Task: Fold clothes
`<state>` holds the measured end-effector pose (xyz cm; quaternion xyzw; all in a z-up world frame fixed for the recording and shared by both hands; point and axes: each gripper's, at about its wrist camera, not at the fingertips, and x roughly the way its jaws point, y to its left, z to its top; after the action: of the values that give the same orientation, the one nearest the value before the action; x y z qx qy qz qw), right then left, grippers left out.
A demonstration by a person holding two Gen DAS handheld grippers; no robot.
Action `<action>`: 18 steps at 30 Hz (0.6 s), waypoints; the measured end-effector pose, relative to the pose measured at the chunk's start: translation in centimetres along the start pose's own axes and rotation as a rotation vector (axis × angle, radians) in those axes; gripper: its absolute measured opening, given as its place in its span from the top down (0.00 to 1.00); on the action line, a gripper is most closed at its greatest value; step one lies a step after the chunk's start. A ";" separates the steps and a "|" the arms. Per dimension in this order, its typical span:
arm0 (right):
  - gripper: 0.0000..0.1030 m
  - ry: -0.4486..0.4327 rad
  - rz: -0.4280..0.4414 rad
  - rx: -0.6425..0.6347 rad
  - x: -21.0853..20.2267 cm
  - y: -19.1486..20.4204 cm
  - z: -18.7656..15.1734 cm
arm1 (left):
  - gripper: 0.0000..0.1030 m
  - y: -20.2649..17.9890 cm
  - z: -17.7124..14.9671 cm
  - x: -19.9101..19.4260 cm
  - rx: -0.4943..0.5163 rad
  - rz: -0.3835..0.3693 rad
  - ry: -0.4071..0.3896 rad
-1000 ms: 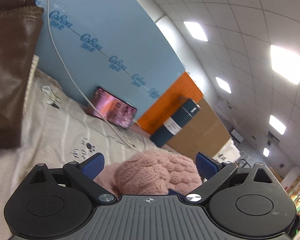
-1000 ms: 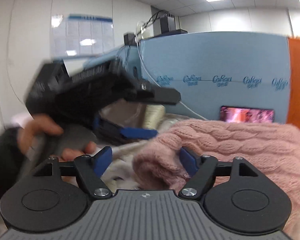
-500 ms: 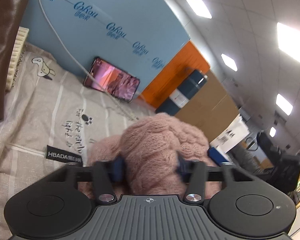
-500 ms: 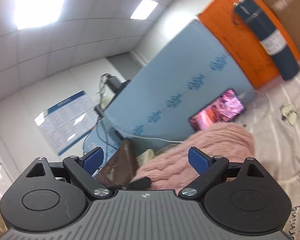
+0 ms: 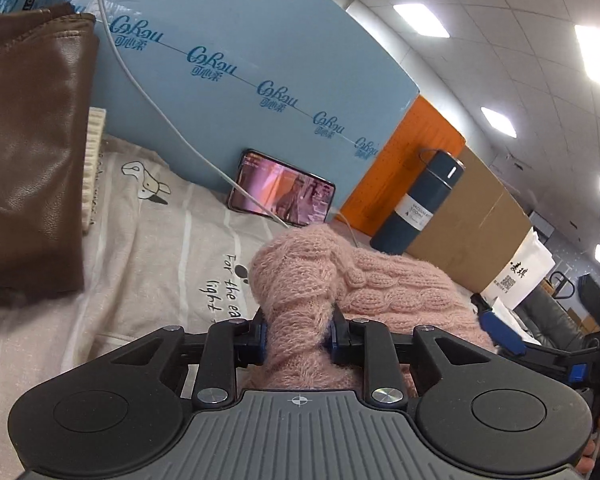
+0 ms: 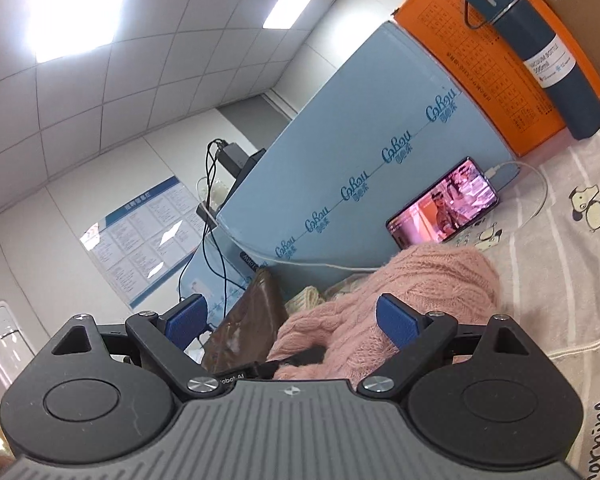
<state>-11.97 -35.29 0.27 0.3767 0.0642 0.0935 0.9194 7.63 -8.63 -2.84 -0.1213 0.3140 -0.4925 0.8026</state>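
A pink cable-knit sweater point(image 5: 364, 276) lies bunched on a beige printed bedsheet point(image 5: 148, 248). My left gripper point(image 5: 298, 338) is shut on a thick fold of the sweater, which bulges up between the blue pads. In the right wrist view the sweater point(image 6: 428, 280) lies ahead, and my right gripper point(image 6: 300, 316) is open and empty just above its near edge. The right gripper also shows at the right edge of the left wrist view point(image 5: 500, 330).
A brown leather garment point(image 5: 28, 152) is piled at the left. A phone point(image 5: 280, 196) with a white cable leans on a blue box point(image 5: 240, 60). A dark blue vacuum bottle point(image 5: 416, 204) stands by an orange box point(image 5: 404, 156) and a cardboard box point(image 5: 472, 232).
My left gripper has closed tightly on the sweater fold. My right gripper has let go of the sweater, opened and tilted back.
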 end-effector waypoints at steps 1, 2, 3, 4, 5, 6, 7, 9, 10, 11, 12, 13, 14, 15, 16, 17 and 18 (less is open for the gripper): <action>0.11 0.017 -0.040 -0.001 0.3 -0.2 -0.1 | 0.73 0.1 -0.1 0.0 0.000 -0.002 0.005; 0.11 0.035 -0.088 -0.002 0.7 -0.4 -0.2 | 0.73 0.2 -0.3 0.1 -0.001 -0.006 0.011; 0.11 0.058 -0.135 0.001 1.2 -0.7 -0.3 | 0.72 0.1 -0.4 0.2 -0.001 -0.007 0.018; 0.11 0.078 -0.169 0.005 1.6 -1.1 -0.4 | 0.72 0.1 -0.5 0.3 -0.003 -0.004 0.019; 0.11 0.093 -0.193 0.009 2.0 -1.5 -0.6 | 0.69 0.1 -0.4 0.2 -0.007 0.000 0.019; 0.11 0.099 -0.207 0.003 2.2 -1.6 -0.7 | 0.69 0.1 -0.4 0.2 -0.011 0.004 0.019; 0.11 0.099 -0.216 -0.008 2.3 -1.6 -0.8 | 0.64 0.1 -0.4 0.1 -0.014 0.008 0.019; 0.11 0.087 -0.224 -0.024 2.2 -1.4 -0.9 | 0.49 0.2 -0.4 0.0 -0.022 0.016 0.018; 0.11 0.080 -0.227 -0.032 2.1 -1.3 -1.0 | 0.37 0.2 -0.4 0.0 -0.025 0.020 0.018; 0.11 0.059 -0.229 -0.041 1.8 -1.2 -1.1 | 0.28 0.2 -0.4 -0.1 -0.029 0.024 0.018; 0.11 0.029 -0.231 -0.051 1.5 -0.9 -1.1 | 0.26 0.2 -0.4 -0.2 -0.033 0.028 0.018; 0.10 0.003 -0.244 -0.061 1.2 -0.8 -1.0 | 0.21 0.2 -0.4 -0.2 -0.036 0.032 0.017; 0.09 -0.021 -0.263 -0.070 1.0 -0.7 -1.0 | 0.18 0.3 -0.3 -0.3 -0.040 0.036 0.017; 0.08 -0.045 -0.281 -0.080 0.8 -0.6 -0.9 | 0.16 0.3 -0.3 -0.3 -0.044 0.040 0.017; 0.04 -0.069 -0.300 -0.090 0.6 -0.5 -0.9 | 0.13 0.3 -0.3 -0.3 -0.054 0.045 0.019; 0.04 -0.081 -0.332 -0.095 0.6 -0.5 -0.9 | 0.11 0.3 -0.4 -0.2 -0.068 0.051 0.023; 0.04 -0.078 -0.363 -0.091 0.7 -0.8 -0.9 | 0.11 0.4 -0.4 -0.1 -0.082 0.053 0.031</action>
<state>-11.36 -35.09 -0.93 0.3204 0.0911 -0.0858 0.9390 7.60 -8.36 -3.33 -0.1382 0.3495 -0.4596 0.8047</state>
